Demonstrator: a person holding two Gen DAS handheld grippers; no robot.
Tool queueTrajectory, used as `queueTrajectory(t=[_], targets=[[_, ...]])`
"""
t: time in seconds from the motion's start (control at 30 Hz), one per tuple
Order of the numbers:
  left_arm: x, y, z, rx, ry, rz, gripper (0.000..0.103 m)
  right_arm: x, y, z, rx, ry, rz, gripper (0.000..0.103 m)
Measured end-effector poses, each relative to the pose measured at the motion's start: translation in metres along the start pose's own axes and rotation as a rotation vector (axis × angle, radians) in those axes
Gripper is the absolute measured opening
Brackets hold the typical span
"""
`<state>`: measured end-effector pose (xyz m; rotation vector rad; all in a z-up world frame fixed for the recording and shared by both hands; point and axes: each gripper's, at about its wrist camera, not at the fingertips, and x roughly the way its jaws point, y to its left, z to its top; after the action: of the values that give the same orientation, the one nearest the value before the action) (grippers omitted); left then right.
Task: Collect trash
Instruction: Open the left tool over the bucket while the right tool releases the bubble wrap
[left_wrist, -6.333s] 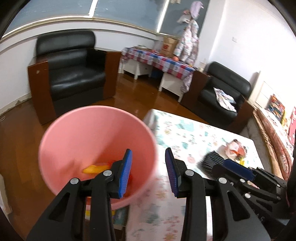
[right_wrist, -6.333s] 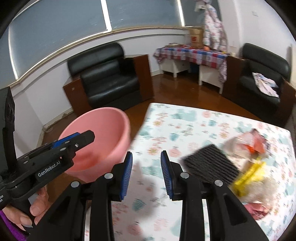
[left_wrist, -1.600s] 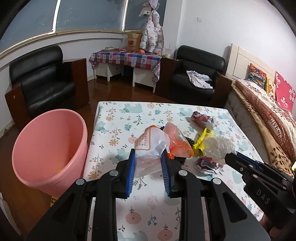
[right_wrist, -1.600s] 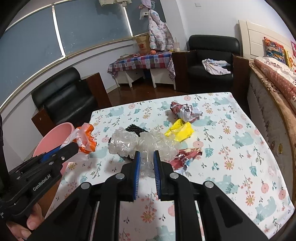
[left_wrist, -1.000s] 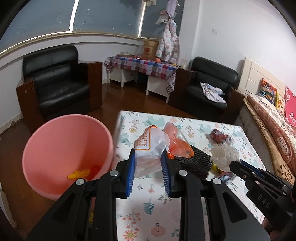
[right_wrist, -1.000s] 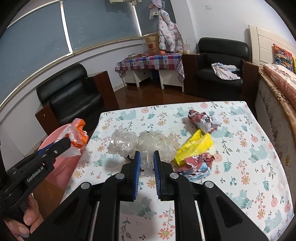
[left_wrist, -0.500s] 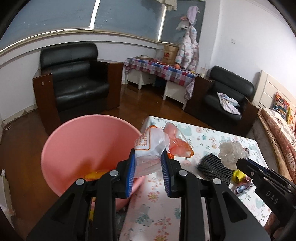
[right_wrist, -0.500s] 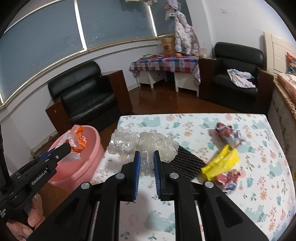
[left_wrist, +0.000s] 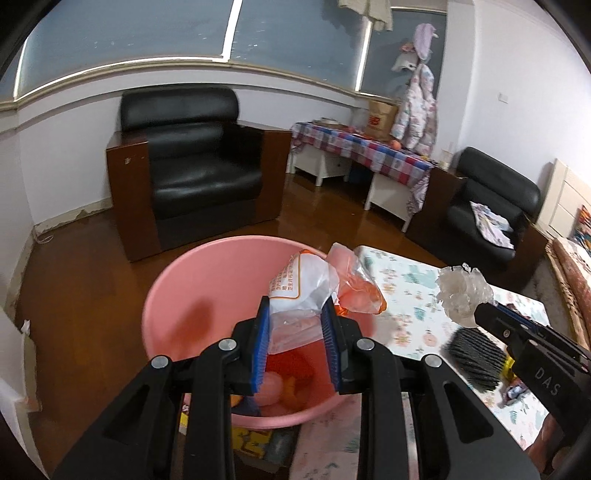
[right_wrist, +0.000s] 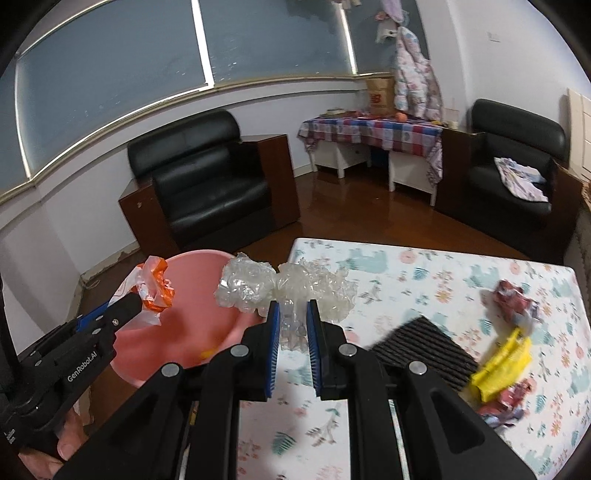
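Observation:
My left gripper (left_wrist: 297, 341) is shut on a white and orange plastic bag (left_wrist: 310, 284) and holds it over the pink bin (left_wrist: 207, 295), which has several pieces of trash in its bottom. My right gripper (right_wrist: 293, 338) is shut on a wad of clear crumpled plastic (right_wrist: 284, 288) above the table's left edge, beside the bin (right_wrist: 192, 325). The left gripper (right_wrist: 138, 301) with its bag (right_wrist: 153, 286) shows in the right wrist view. The right gripper's tip (left_wrist: 484, 314) and its clear plastic (left_wrist: 461, 291) show in the left wrist view.
On the floral tablecloth (right_wrist: 424, 273) lie a black ribbed mat (right_wrist: 424, 350), a yellow wrapper (right_wrist: 502, 365) and crumpled red wrappers (right_wrist: 513, 297). A black armchair (left_wrist: 192, 173) stands behind the bin on the wooden floor. Another armchair (right_wrist: 513, 173) and a checked side table (right_wrist: 369, 129) stand farther back.
Both grippers have swung left with their loads. The left gripper now holds its bag over the bin's opening, and the right one has neared the table's left edge.

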<state>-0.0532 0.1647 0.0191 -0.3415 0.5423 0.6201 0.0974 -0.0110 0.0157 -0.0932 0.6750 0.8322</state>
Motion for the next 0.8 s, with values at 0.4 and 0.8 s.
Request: queueTrajectory(t=[0.4,0.8], targets=[[0.01,0.039,0.002,-0.049,0.015,0.087,0.026,0.028,0.052,0.01,-0.107,0.034,0.083,0.014],[0.023,0.062,-0.002,-0.085,0.055,0.101,0.026,0.07,0.076,0.009,-0.135,0.122,0.125,0.015]])
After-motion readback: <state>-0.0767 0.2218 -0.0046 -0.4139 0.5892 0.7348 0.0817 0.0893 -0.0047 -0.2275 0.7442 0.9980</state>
